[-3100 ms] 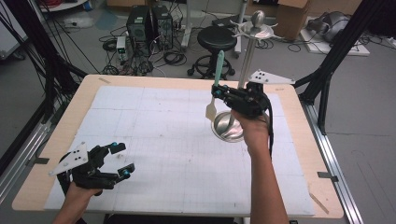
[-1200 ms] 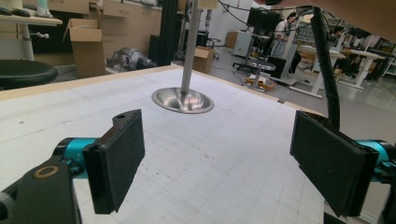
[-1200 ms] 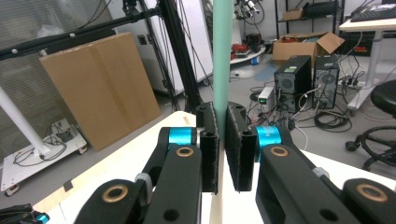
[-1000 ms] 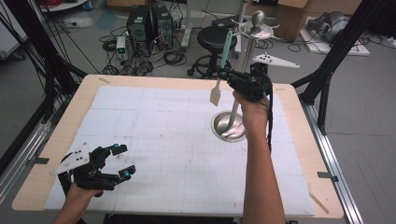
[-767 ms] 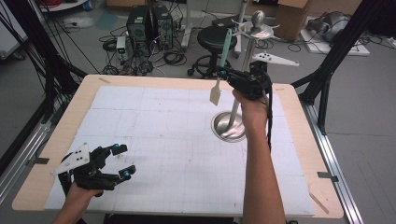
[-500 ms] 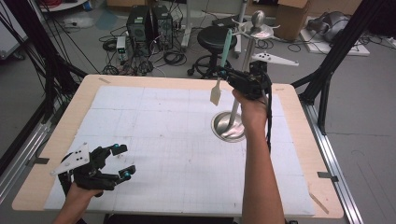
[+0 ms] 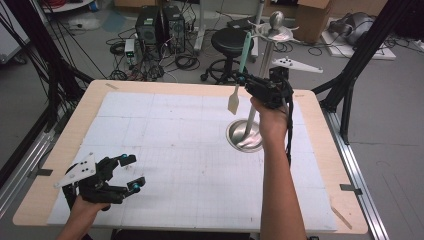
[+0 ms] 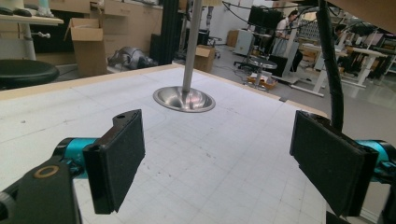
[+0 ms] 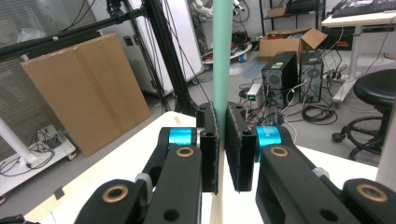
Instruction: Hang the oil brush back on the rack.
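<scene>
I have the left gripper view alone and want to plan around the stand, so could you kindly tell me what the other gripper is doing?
Observer: The right gripper is raised beside the stand's pole, shut on a spatula with a pale green handle.
Operator: Thank you. Which way does the spatula point?
Observer: Its handle rises towards the hooks at the stand's top; its cream blade hangs below the gripper, above the table.
Operator: And does the stand carry anything yet?
Observer: In the high view, nothing hangs from the hooks.
</scene>
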{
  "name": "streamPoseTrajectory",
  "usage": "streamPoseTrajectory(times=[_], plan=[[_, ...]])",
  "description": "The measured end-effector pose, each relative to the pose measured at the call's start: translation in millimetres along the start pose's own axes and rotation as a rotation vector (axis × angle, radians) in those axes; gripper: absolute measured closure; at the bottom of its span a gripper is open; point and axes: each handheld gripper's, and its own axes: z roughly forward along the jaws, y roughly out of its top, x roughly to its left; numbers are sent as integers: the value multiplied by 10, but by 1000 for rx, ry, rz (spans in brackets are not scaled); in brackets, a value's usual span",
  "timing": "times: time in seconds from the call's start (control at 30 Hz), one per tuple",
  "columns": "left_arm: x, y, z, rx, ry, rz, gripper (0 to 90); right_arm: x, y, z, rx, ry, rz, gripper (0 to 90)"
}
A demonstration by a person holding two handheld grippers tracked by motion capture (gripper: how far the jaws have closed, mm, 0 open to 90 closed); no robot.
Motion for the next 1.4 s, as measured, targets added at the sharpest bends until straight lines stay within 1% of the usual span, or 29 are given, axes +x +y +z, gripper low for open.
streamPoseTrajectory(times=[0.2, 0.23, 0.27, 0.37, 0.43, 0.53, 0.57, 0.6, 0.63, 0.67, 0.7, 0.73, 0.8, 0.87, 0.9, 0.93, 1.03, 1.07, 1.1, 1.13, 1.17, 1.2, 1.23, 1.27, 1.3, 1.37, 1.4], plan=[[-6, -1, 8, 2, -1, 2, 184, 9, -29, -80, -9, -8, -8, 845], [-9, -2, 13, 0, 0, -3, 183, 3, -40, -90, -12, -12, -10, 845], [-7, -2, 11, 3, -1, 0, 183, -7, -54, -104, -12, -17, -11, 844], [-8, -2, 12, 1, 1, -4, 183, -45, -95, -151, -20, -28, 3, 844], [-8, -1, 11, 0, 1, -4, 183, -70, -116, -178, -26, -27, 3, 843], [-2, -3, 14, 5, 2, -1, 183, -77, -121, -196, -30, -31, -12, 831], [0, -3, 13, 8, 1, -1, 183, -74, -122, -201, -32, -34, -13, 793], [0, -3, 13, 8, 1, -1, 183, -74, -123, -208, -43, -35, -16, 700], [-1, -4, 14, 9, 2, 0, 183, -74, -123, -217, -53, -36, -12, 654], [-1, -4, 14, 9, 2, 0, 183, -74, -123, -217, -53, -36, -12, 654], [-2, -4, 12, 7, 2, 0, 183, -62, -132, -245, -60, -52, -18, 588], [-3, -5, 8, 7, 4, -2, 183, -56, -143, -268, -62, -50, -22, 582], [6, -7, -1, 5, 8, -2, 183, -43, -179, -327, -67, -58, -50, 523], [17, -8, -9, 7, 19, 3, 183, -43, -229, -396, -54, -78, -88, 470], [17, -8, -9, 7, 19, 3, 183, -56, -262, -438, -45, -94, -105, 453], [31, -6, -19, 2, 28, -1, 182, -77, -298, -480, -45, -100, -116, 435], [51, -4, -30, 1, 41, 0, 182, -151, -436, -652, -49, -105, -118, 393], [51, -4, -30, 1, 41, 0, 182, -151, -436, -652, -49, -105, -118, 393], [58, -5, -35, -2, 47, -2, 182, -207, -558, -770, -54, -89, -113, 359], [58, -5, -35, -2, 47, -2, 182, -207, -558, -770, -54, -89, -113, 359], [67, -6, -40, 0, 53, 0, 182, -261, -697, -889, -33, -86, -104, 302], [67, -6, -40, 0, 53, 0, 182, -261, -697, -889, -33, -86, -104, 302], [75, -10, -38, 1, 57, -2, 182, -293, -852, -1016, -10, -103, -114, 274], [75, -10, -38, 1, 57, -2, 182, -293, -852, -1016, -10, -103, -114, 274], [76, -14, -33, 3, 60, -5, 182, -308, -1030, -1152, 2, -116, -120, 247], [80, -17, -31, 4, 65, -3, 182, -316, -1218, -1283, 12, -137, -125, 198], [80, -17, -31, 4, 65, -3, 182, -316, -1218, -1283, 12, -137, -125, 198]])
